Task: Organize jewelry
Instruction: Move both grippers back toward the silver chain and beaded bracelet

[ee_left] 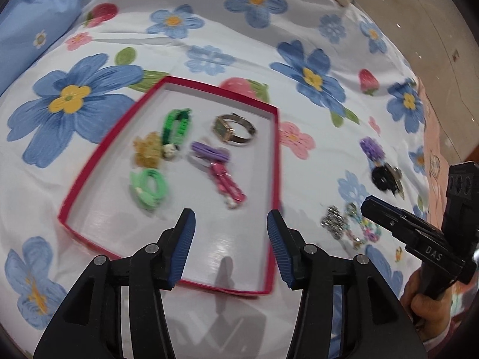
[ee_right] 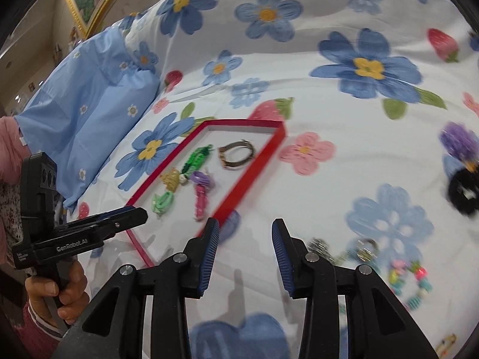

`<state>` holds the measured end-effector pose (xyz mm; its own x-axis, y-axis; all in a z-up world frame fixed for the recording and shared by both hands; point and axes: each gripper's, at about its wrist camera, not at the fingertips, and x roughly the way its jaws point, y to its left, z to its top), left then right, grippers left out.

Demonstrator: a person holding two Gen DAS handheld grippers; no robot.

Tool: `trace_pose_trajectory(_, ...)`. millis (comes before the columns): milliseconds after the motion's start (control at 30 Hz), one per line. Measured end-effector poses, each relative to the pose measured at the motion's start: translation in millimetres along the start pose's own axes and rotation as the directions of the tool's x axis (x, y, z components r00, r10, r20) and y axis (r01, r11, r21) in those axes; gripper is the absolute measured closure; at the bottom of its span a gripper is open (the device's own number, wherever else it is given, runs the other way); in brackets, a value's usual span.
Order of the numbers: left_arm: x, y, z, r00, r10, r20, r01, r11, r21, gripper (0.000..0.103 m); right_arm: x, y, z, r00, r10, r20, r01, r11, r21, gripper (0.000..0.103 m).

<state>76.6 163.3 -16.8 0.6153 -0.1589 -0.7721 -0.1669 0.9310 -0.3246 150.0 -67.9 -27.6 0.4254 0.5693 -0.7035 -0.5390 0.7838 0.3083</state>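
Floral bedsheet [ee_left: 209, 30] w/ red-rimmed tray [ee_left: 167, 179] of clips, watch [ee_left: 235, 128]; left gripper [ee_left: 230, 239] & right gripper [ee_right: 245, 251] both spread, empty.

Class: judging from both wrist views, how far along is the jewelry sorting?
Done: the watch, hair clips and ties lie inside the red tray. In hand: nothing; left gripper and right gripper are open and empty. Left: the beaded bracelet, silver piece and purple-black accessory on the bedsheet.
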Motion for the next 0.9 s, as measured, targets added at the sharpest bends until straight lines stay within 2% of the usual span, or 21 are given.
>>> trace_pose_trajectory(200,0.8,-27.3,-4.5,0.999,-0.03,-0.015,0.031,0.998,0.056,0.054,-26.4,-33.1,-14.0,0.998,-0.054,0.025,0.053,0.997,0.056,0.059)
trace_pose_trajectory(533,17.0,-67.1,-11.4,0.996,-0.058,-0.071,0.068,0.987,0.146,0.054,-59.7,-83.4,-39.1,0.988,-0.149,0.034,0.143,0.98,0.135,0.059)
trace_pose_trajectory(900,49.4,-103.2,-23.0,0.987,-0.059,-0.148,0.093,0.967,0.238,0.054,-63.4,-117.3,-54.6,0.98,-0.199,0.012,0.193,0.964,0.181,0.059)
